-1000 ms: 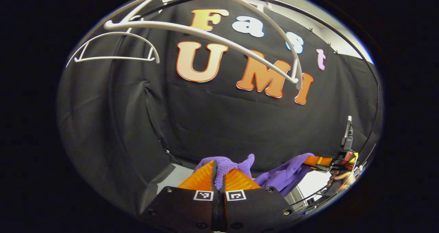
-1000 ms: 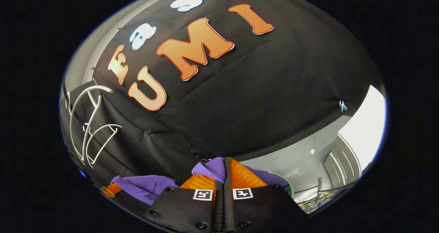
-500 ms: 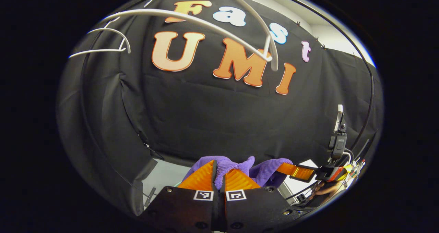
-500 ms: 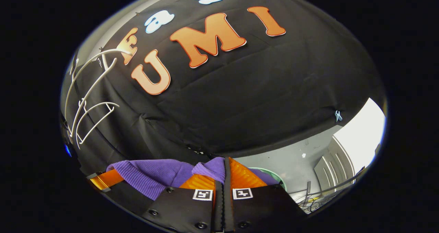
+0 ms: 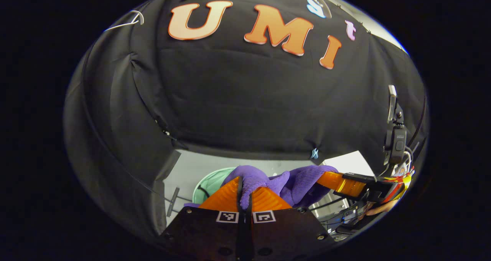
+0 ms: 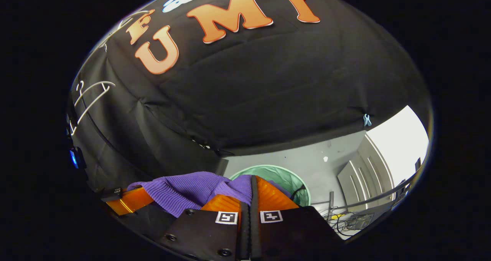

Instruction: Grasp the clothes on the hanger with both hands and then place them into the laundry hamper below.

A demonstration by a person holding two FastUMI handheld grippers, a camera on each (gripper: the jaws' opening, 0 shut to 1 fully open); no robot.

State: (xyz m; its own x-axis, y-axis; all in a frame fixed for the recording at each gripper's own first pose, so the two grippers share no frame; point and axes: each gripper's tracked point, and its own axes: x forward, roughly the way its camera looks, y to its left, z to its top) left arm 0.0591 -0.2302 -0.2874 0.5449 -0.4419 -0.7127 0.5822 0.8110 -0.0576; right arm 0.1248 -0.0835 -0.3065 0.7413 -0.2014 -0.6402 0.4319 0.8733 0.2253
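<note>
Now both grippers hold the purple garment [image 5: 303, 178], so the step in hand is to carry it down to the green hamper [image 6: 278, 176]. In the left gripper view the left gripper [image 5: 245, 194] has its fingers closed narrow on a knitted fold of the cloth, which sticks up between them at 6 o'clock; the right gripper [image 5: 345, 184] shows at about 4 o'clock with the rest of the cloth stretched towards it. In the right gripper view the right gripper [image 6: 251, 194] is also pinched tight on the fabric, and the left gripper [image 6: 128, 201] sits at 8 o'clock w/ the cloth spanning between the two. The hamper lies on the grey floor [image 6: 326, 153], just beyond the fingertips at about 5 o'clock; in the left gripper view its rim [image 5: 205, 180] peeks out at 7 o'clock. To do it well, I think both hands should go down together and keep the cloth a bit slack, bring the bundle over the middle of the hamper mouth, and let go only when the hanging part is inside, otherwise it may drape over the rim. Vs. half a sec ago, both cameras are tilted lower: the white hangers [image 6: 90, 96] have slid up to the edge at 10 o'clock, and the hamper is more visible.
</note>
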